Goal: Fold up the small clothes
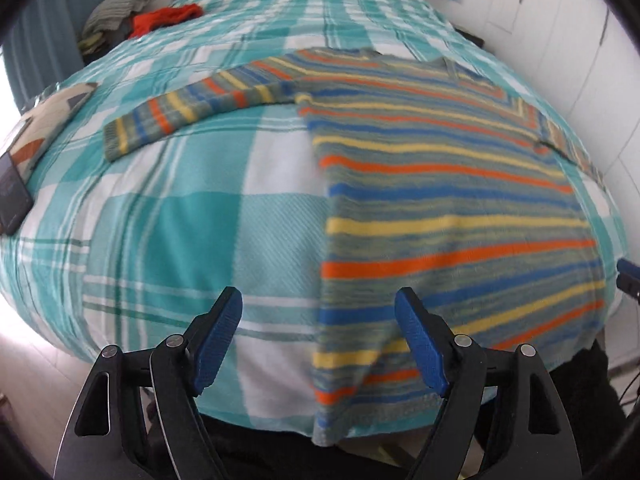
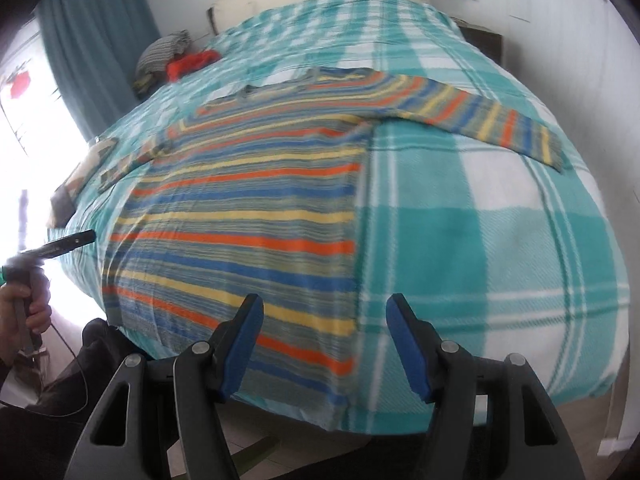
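A striped knit sweater (image 1: 448, 208) in orange, blue, yellow and grey lies flat on the bed, hem hanging over the near edge, both sleeves spread outward. It also shows in the right wrist view (image 2: 248, 232). My left gripper (image 1: 318, 312) is open and empty, hovering above the sweater's left hem corner. My right gripper (image 2: 324, 316) is open and empty, above the sweater's right hem corner. The left gripper shows at the left edge of the right wrist view (image 2: 60, 245), held by a hand.
The bed carries a teal and white plaid blanket (image 1: 168, 232). A pile of clothes (image 1: 132, 16) with a red item lies at the far left. A patterned cushion (image 1: 44, 120) and a dark phone (image 1: 12, 196) lie at the left edge. Walls surround the bed.
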{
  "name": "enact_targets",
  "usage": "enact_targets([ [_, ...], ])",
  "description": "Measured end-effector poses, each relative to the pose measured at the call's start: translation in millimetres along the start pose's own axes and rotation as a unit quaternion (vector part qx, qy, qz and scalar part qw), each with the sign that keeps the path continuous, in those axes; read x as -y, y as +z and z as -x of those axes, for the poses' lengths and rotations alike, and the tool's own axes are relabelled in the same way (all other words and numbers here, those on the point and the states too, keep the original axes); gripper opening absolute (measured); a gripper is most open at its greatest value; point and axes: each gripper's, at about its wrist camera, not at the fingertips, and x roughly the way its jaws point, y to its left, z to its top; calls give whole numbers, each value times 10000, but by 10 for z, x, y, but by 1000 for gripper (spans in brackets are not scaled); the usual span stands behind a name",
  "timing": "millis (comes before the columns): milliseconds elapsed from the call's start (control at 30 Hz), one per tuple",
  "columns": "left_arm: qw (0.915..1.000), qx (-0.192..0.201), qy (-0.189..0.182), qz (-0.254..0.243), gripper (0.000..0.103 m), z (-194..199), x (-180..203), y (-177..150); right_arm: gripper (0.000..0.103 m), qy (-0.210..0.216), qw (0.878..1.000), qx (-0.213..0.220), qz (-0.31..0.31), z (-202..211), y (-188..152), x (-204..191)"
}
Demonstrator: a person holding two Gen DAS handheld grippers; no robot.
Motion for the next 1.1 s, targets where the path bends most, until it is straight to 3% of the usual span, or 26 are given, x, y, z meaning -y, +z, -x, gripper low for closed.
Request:
enact_targets([
  [67, 9988, -359, 262, -225, 82, -252, 115, -99, 64, 80, 9987, -359, 366, -267, -52, -156],
  [133, 9982, -396, 425, -158, 99, -353, 77, -181, 64, -90, 9941, -989, 428, -582, -203, -178],
  [200, 9980, -501, 369, 83, 101, -356, -20, -194, 64, -220, 9949, -776, 606, -548, -293, -243],
  [400, 9967, -617, 411, 342, 99, -271, -138, -213, 64, -473, 9933, -874, 587, -513, -392, -315],
  [533, 9970, -383, 542, 398, 99, -89, -166, -168, 64, -403, 9970, -660, 72, -311, -335, -202],
  [800, 9949, -149, 703, 707, 99, 26, -361, -59, 64, -754, 9943, -210, -729, -22, -284, 125],
  [933, 9949, -63, 695, 733, 99, 40, -371, -14, 64, -925, 9917, -62, -886, 86, -314, 233],
  [1100, 9938, 247, 753, 778, 99, 0, -357, 279, 67, -1226, 9889, 119, -830, 134, -140, 390],
])
